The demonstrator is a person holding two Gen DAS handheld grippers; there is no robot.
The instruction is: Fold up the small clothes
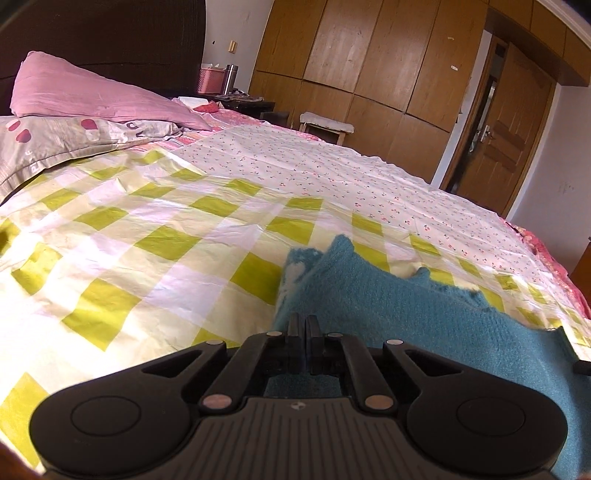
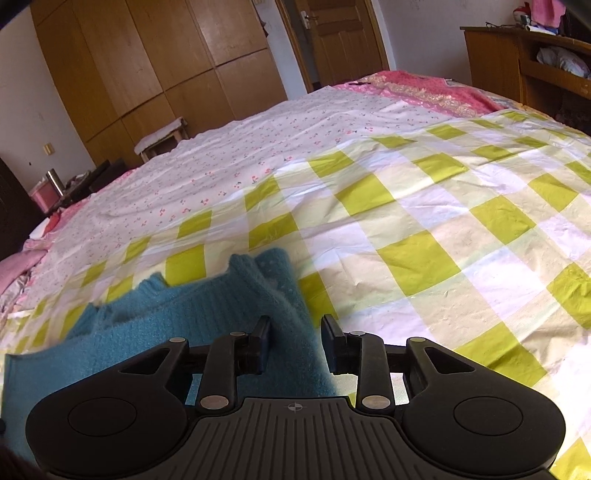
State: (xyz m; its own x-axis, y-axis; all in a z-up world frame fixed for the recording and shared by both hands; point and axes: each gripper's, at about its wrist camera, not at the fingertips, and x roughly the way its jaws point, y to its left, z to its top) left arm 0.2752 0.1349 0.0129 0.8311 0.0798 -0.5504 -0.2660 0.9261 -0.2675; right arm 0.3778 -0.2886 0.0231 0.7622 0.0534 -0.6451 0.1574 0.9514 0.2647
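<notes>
L gripper (image 1: pixel 304 325): jaws pinched tight together on the near left edge of the teal knit garment (image 1: pixel 388 306), fabric showing just behind the fingers too. Garment lies on the bed, on the green-and-white checked sheet (image 1: pixel 147 240), mostly flat; in the left wrist view it spreads from the jaws off to the right, with one fold or corner standing up a bit just past the fingertips. Far left of that view: pink pillow (image 1: pixel 92 96) on top of a grey patterned pillow (image 1: pixel 74 140) against a dark headboard (image 1: pixel 110 33). Beyond the checked sheet, a white sheet w/ small cherry print (image 1: pixel 332 166) covers the far side of the bed. Behind it, wooden wardrobe (image 1: pixel 369 55) and a small stool (image 1: pixel 325 127).

R gripper (image 2: pixel 293 336): jaws part open, narrowish gap, w/ the garment's near right edge (image 2: pixel 221 314) running between them. Left finger (image 2: pixel 260 343) sits against the knit; right finger (image 2: pixel 334 343) looks clear of it, checked sheet visible beside it. Can't tell for sure if the pads press on the cloth. In the right wrist view the garment runs left from the jaws. Far right: wooden shelf unit (image 2: pixel 517 62) w/ clutter on it, next to the bed.
</notes>
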